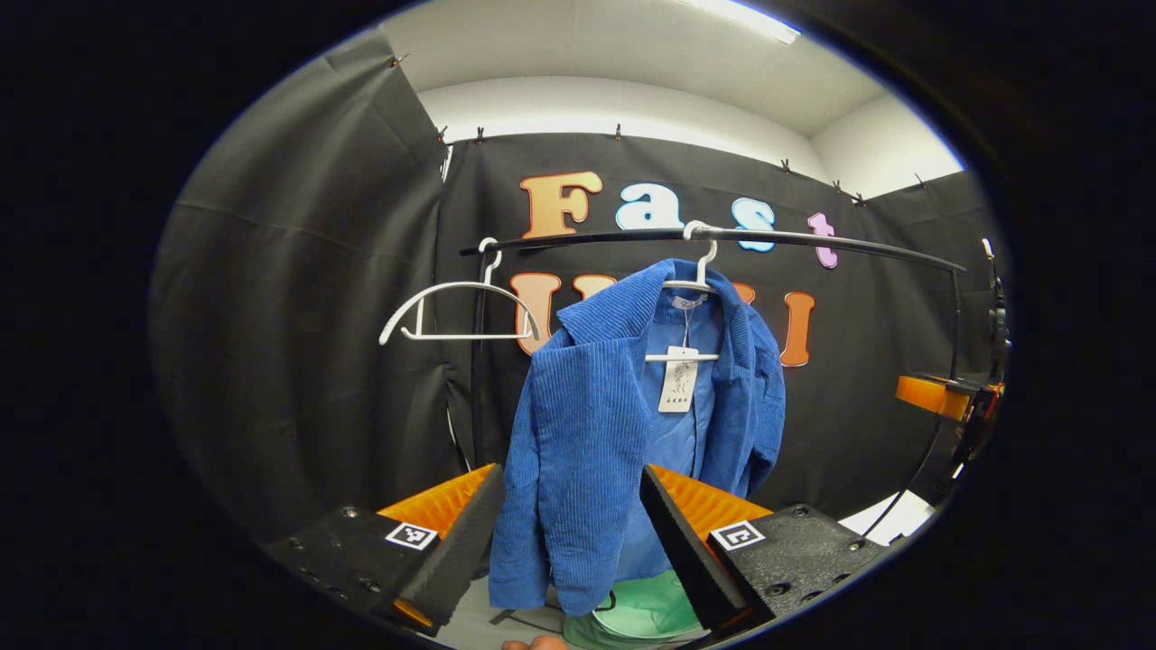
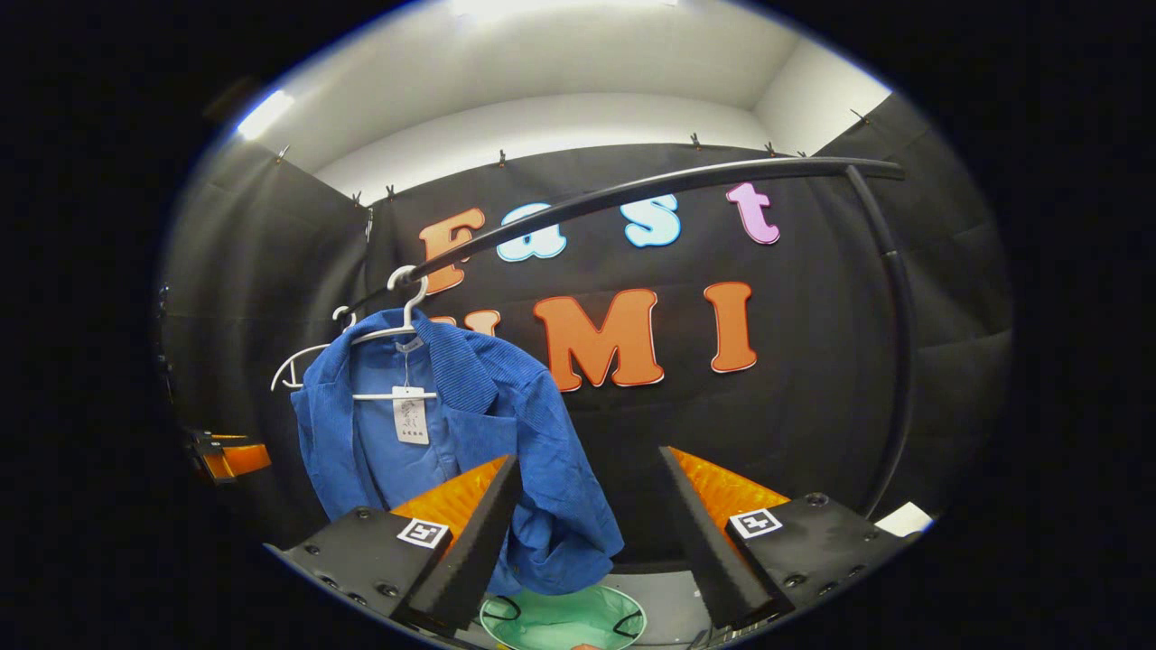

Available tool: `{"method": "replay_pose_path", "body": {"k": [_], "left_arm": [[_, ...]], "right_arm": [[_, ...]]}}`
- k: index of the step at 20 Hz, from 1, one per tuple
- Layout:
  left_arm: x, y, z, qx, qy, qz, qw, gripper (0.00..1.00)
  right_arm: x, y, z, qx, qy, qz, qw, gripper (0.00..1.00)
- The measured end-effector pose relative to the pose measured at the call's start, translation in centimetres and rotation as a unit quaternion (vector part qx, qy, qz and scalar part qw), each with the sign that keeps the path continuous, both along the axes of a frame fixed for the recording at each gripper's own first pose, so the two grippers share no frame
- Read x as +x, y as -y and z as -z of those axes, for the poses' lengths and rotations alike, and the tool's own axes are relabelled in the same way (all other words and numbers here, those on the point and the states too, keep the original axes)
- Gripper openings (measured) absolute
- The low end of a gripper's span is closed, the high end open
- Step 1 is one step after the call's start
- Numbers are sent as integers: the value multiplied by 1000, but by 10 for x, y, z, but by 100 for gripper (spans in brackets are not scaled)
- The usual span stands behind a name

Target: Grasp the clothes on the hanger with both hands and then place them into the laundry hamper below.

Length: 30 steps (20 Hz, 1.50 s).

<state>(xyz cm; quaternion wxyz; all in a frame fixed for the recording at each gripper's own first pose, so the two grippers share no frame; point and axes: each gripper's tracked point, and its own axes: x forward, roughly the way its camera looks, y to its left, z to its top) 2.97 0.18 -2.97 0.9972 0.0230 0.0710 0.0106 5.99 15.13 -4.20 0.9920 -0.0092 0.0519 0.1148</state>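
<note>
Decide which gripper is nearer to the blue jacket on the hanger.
Left, probably. The left gripper faces the blue jacket head-on, open fingers framing its hem. The right gripper points at the wall beside it; there the jacket hangs off-centre and looks smaller.

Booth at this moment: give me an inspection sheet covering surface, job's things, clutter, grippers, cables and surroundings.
Surface: pale floor below the rail, little of it visible.
Job's things: blue corduroy jacket hangs on a white hanger from the black rail, paper tag inside; green hamper stands below it.
Clutter: a second white hanger, empty, on the same rail.
Grippers: left gripper with jaws apart, the jacket seen between them but farther off; right gripper with jaws apart, holding nothing.
Cables: thin dark cable at the right of the left gripper view.
Surroundings: black cloth walls, white ceiling with strip light.
</note>
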Motion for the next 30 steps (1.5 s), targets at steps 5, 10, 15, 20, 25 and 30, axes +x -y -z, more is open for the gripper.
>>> {"method": "replay_pose_path", "body": {"k": [5,10,15,20,25,30], "left_arm": [[16,3,10,-12,-5,1,1000,95],[36,-5,19,-3,-3,-7,1000,92],[58,-12,33,15,-4,-14,1000,95],[77,-1,44,12,-8,-3,1000,95],[99,5,56,11,-18,1,1000,95],[116,4,62,7,-17,-9,1000,92]], "right_arm": [[21,-43,17,-11,-12,-29,999,98],[43,-73,28,-20,-4,-39,999,100],[67,-105,44,-22,-13,-54,998,98],[89,-137,61,-29,-14,-68,997,98],[108,-156,81,-33,-27,-76,996,98],[132,-169,93,-40,-22,-73,996,98]]}}
